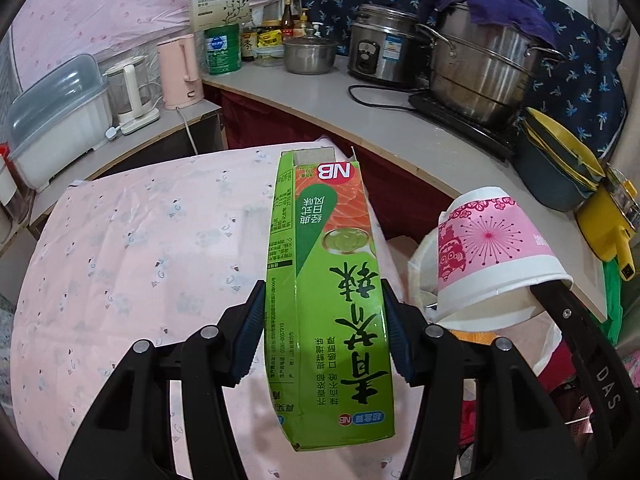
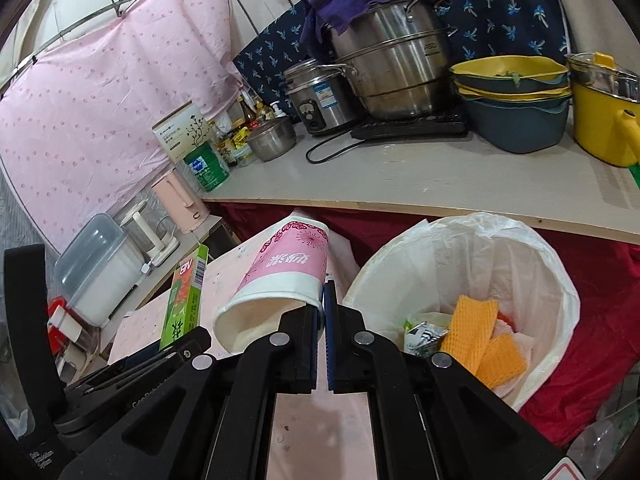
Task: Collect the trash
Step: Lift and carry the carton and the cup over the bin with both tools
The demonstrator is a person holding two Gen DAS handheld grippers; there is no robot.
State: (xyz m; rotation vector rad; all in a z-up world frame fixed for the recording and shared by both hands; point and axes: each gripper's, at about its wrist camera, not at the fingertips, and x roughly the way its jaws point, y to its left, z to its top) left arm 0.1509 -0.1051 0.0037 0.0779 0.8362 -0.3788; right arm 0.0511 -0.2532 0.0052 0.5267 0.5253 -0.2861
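Note:
My left gripper (image 1: 324, 320) is shut on a long green carton (image 1: 328, 280) and holds it above the pink table cloth (image 1: 140, 248). The carton also shows in the right wrist view (image 2: 186, 296), at the left. My right gripper (image 2: 322, 304) is shut on the rim of a pink and white paper cup (image 2: 280, 280), which lies tilted with its mouth toward me. The cup shows in the left wrist view (image 1: 492, 248) too, to the right of the carton. A trash bin (image 2: 532, 264) lined with a white bag stands just right of the cup and holds orange foam netting (image 2: 480, 336) and wrappers.
A counter (image 2: 440, 176) behind the bin carries a large steel pot (image 2: 392, 68), a rice cooker (image 2: 320, 96), stacked yellow and blue basins (image 2: 516, 100) and a yellow pot (image 2: 604, 120). A pink kettle (image 1: 180, 72) and a white box (image 1: 52, 120) stand on a lower shelf at the left.

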